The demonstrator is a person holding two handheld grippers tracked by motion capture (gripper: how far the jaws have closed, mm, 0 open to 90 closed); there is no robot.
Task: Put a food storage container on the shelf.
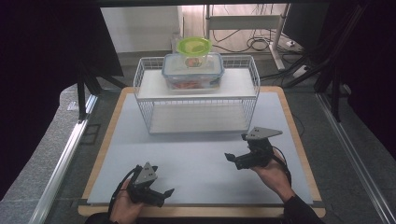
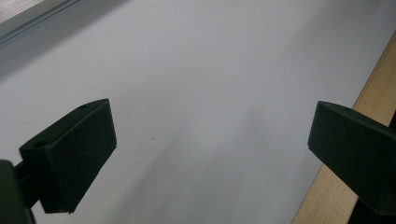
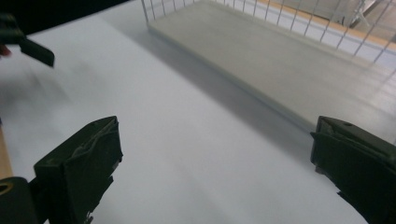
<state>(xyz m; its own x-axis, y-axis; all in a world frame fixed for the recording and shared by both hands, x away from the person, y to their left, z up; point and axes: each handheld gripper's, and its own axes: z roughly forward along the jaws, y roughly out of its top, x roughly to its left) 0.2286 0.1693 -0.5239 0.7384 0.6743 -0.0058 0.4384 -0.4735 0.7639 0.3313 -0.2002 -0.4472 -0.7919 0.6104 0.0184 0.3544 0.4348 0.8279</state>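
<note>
Currently both tongs are empty and spread wide, nothing between the jaws in either gripper view.

Left tongs [image 1: 161, 185] sit at 7 o'clock on the surface [image 1: 201, 158], low by the near edge, jaws aimed right; the left gripper view gives grey mat plus the wooden edge strip [image 2: 373, 98]. Right tongs [image 1: 236, 150] at 5 o'clock, aimed left and slightly toward the rack, well apart from it.

White wire rack [image 1: 196, 88] stands at 12 o'clock, 2 tiers. Upper shelf holds a clear rectangular food container with a blue-rimmed lid [image 1: 192, 70], some orange contents inside. A round tub with a lime-green lid [image 1: 193, 48] looks stacked on top of it, touching. Lower shelf [image 3: 280, 60] is bare.

Progress read: the 2 containers are the nearest things to work on, and both are parked on the upper tier already. That looks like either the placing is done and the hands have cleared, or it's a rest pose ahead of a pick. Can't tell which from these frames.

If anything is left: a reach from 5 o'clock up to 12, over the rack's front wire wall, and the round tub has to come off first.
</note>
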